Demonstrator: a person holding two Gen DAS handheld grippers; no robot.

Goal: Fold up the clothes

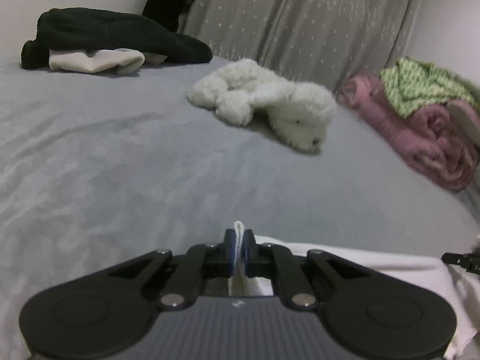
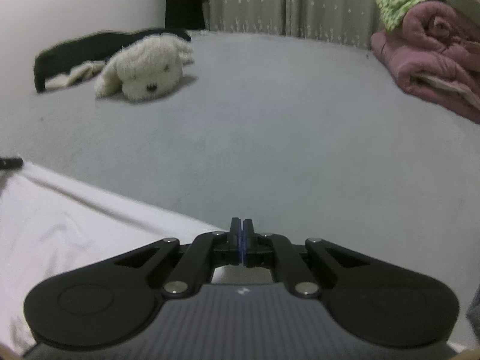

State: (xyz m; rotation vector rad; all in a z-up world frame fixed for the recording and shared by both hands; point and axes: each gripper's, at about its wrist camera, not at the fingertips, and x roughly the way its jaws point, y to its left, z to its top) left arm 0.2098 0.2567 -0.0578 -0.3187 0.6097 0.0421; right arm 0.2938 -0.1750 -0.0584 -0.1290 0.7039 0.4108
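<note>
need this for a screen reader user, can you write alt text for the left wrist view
The left black two-finger claw is shut on a fold of white cloth garment lying on a grey bed sheet. Farther back lie a white plush toy dog, a pile of black and cream clothes, and a rolled pink blanket under green patterned fabric.

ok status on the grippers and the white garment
Left gripper shut on white cloth garment edge. Right gripper shut, grip unclear. Fluffy white plush dog lies ahead, apart.
</note>
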